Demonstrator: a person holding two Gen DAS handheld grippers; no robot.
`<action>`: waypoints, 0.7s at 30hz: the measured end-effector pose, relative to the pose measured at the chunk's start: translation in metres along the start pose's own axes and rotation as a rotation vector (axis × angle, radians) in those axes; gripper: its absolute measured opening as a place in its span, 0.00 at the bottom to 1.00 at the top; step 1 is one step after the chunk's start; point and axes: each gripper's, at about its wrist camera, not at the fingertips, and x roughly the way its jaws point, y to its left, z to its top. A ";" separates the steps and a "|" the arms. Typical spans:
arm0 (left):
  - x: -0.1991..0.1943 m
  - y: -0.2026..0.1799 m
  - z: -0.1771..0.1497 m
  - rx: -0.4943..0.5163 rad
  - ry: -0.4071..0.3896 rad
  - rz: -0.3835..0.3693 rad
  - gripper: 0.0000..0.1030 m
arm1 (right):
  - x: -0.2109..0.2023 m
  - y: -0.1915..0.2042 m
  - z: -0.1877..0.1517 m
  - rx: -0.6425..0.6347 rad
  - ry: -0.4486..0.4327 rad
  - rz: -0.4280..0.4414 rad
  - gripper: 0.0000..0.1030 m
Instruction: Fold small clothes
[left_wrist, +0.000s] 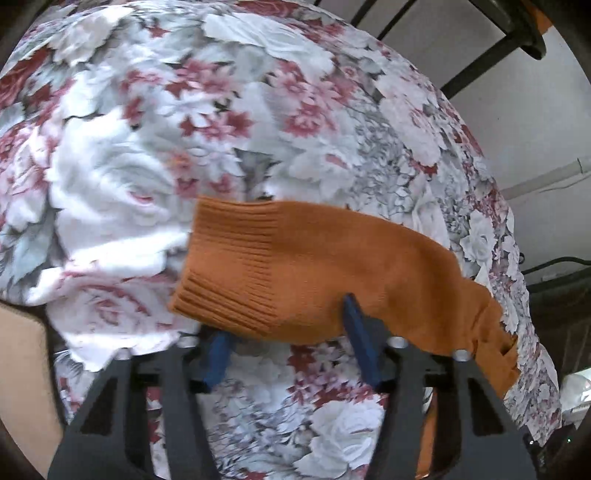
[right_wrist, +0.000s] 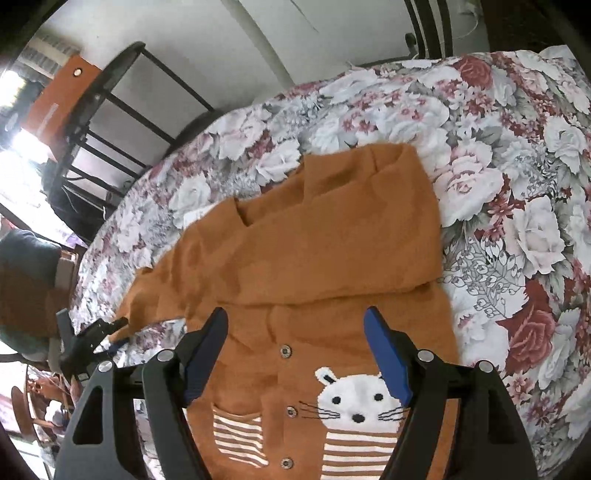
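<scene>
A small orange knit cardigan (right_wrist: 306, 258) lies on the bed's floral sheet (right_wrist: 517, 184). Left of its buttoned front, the left gripper (left_wrist: 291, 343) has its blue-padded jaws partly closed around the lower edge of the ribbed-cuffed sleeve (left_wrist: 295, 266); whether the pads press it is unclear. The right gripper (right_wrist: 295, 354) hangs over the front with jaws open and empty, above the white whiskered animal face (right_wrist: 354, 398). The striped hem is cut off.

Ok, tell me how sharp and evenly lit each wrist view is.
Left wrist view: motion blur smears the orange sleeve and floral bedsheet; fisheye bulges the bed; lighting is soft. Right wrist view: sharper, the cardigan and its rabbit face clear; window glare blows out the left edge; the bed frame curves.
</scene>
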 end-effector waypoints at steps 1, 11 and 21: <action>0.005 -0.006 0.001 0.001 0.000 -0.005 0.29 | 0.001 -0.001 0.001 0.004 0.002 0.002 0.74; -0.046 -0.011 -0.003 0.034 -0.063 -0.008 0.08 | 0.002 -0.001 0.002 0.018 0.013 0.013 0.74; -0.071 -0.136 -0.031 0.229 -0.122 -0.020 0.07 | -0.015 -0.017 0.005 0.063 0.000 0.037 0.74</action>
